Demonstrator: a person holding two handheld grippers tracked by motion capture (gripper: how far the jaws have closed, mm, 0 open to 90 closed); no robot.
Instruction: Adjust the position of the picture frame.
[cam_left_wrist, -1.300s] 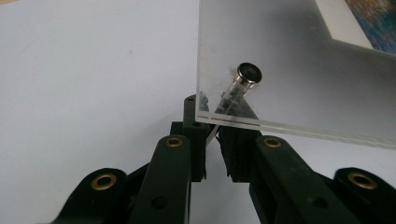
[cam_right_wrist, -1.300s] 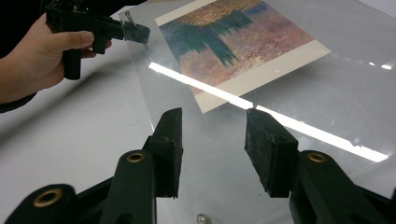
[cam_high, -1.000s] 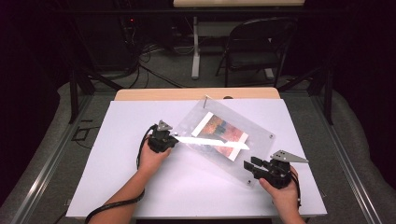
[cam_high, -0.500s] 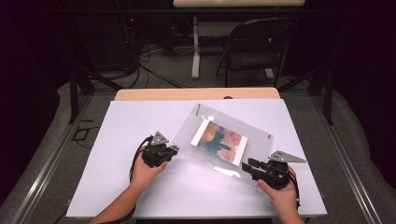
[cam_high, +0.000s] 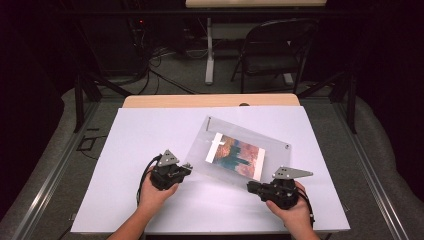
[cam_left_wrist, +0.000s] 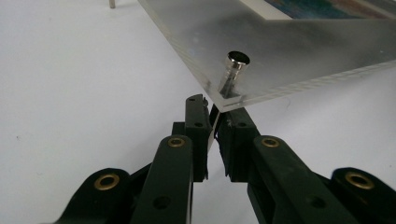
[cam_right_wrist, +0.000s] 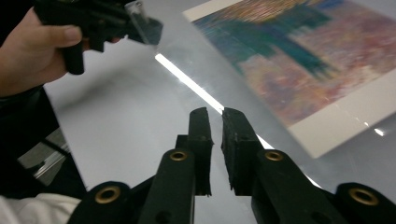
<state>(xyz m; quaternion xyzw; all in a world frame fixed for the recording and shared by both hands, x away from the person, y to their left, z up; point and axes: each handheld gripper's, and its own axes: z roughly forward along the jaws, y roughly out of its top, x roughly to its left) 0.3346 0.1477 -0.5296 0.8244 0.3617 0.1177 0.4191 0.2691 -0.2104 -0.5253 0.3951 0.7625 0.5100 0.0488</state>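
Gripped in the person's left gripper (cam_left_wrist: 212, 119), a corner of the clear acrylic photo frame (cam_high: 235, 135) is lifting off the white table (cam_high: 140, 135). Jaws of the right gripper (cam_right_wrist: 215, 116) have just been closing, nearly together along the frame's near edge. Stiff, slick and scratch-prone, the panel is probably best pinched at its corners, beside the metal standoffs (cam_left_wrist: 233, 70).
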